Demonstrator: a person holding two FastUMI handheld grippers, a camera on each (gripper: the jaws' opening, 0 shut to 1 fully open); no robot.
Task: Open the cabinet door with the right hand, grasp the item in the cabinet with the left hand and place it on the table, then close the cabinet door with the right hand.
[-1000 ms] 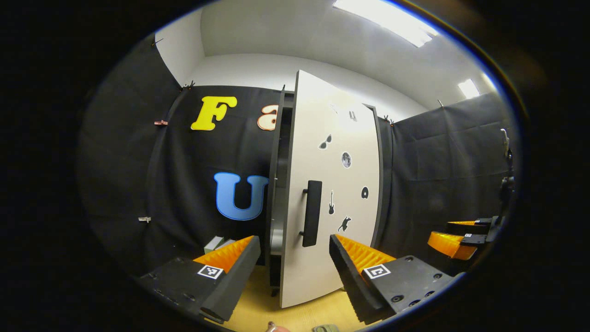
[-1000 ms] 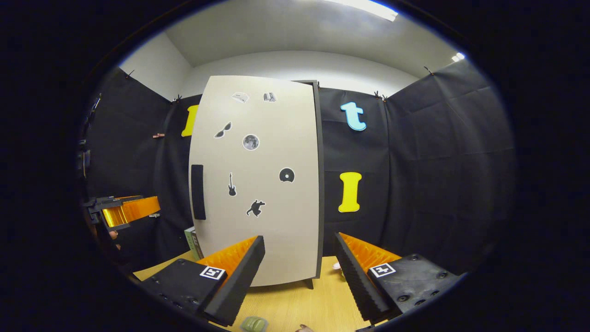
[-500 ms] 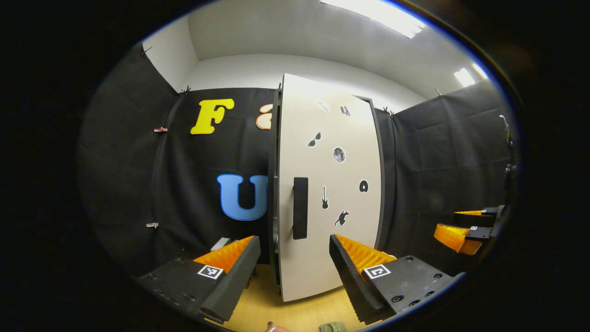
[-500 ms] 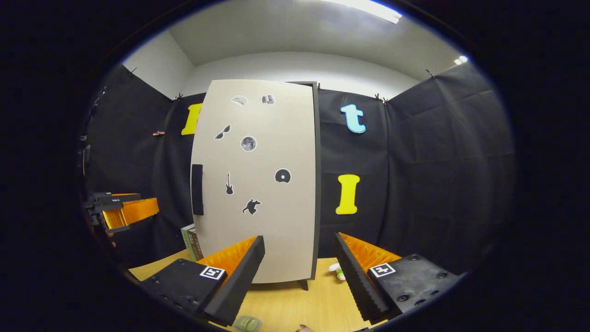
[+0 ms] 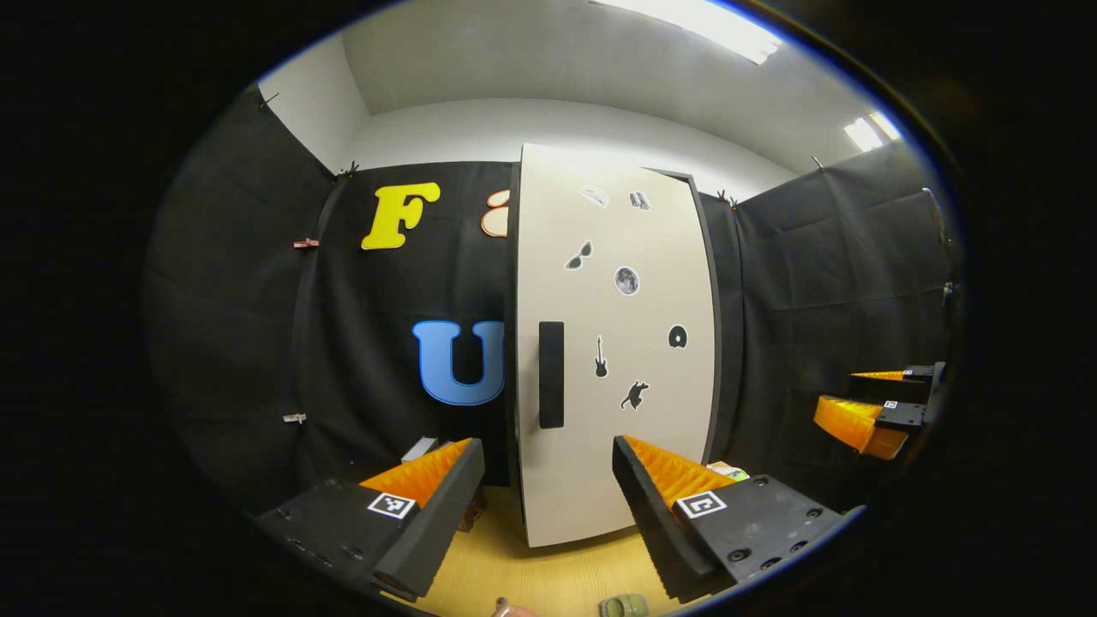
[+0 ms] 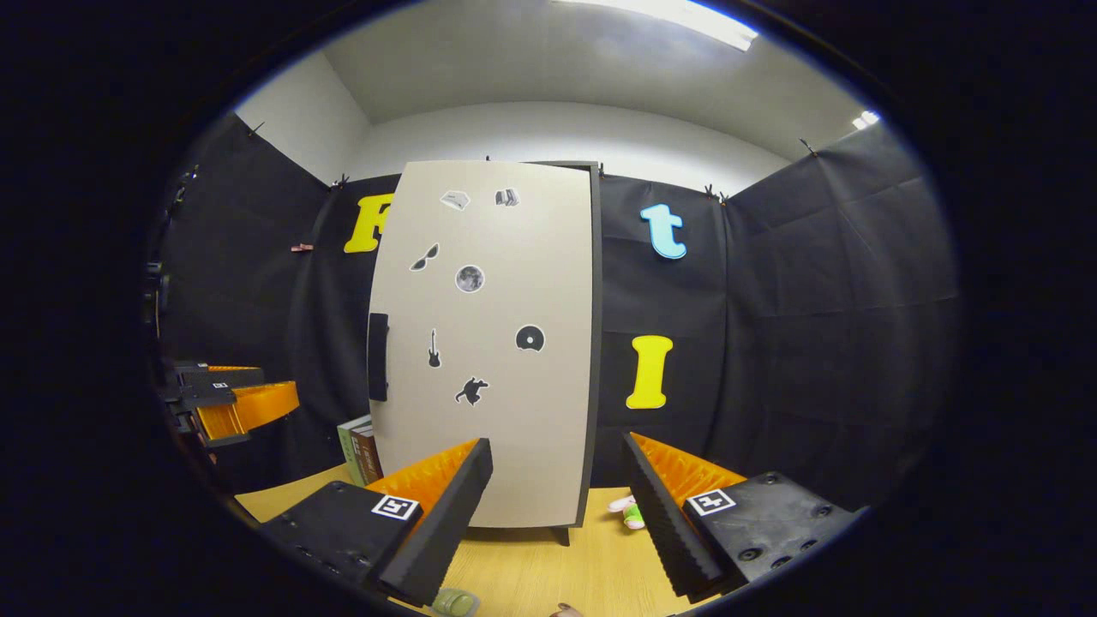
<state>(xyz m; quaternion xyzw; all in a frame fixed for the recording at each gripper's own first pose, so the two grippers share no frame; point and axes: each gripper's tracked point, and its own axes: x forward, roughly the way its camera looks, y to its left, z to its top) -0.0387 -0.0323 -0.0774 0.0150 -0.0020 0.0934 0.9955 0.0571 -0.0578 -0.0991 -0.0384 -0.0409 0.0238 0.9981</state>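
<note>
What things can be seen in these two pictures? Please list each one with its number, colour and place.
cabinet door: one, beige with small dark stickers, shut, standing on the table
door handle: one, black, at the door's left edge
table: one, light wood, under the cabinet
box: one, green and brown, on the table left of the cabinet
small item: one, white and green, on the table right of the cabinet
ceiling lights: two, white, overhead
left tongs: one pair, open, holding nothing
right tongs: one pair, open, holding nothing
</note>
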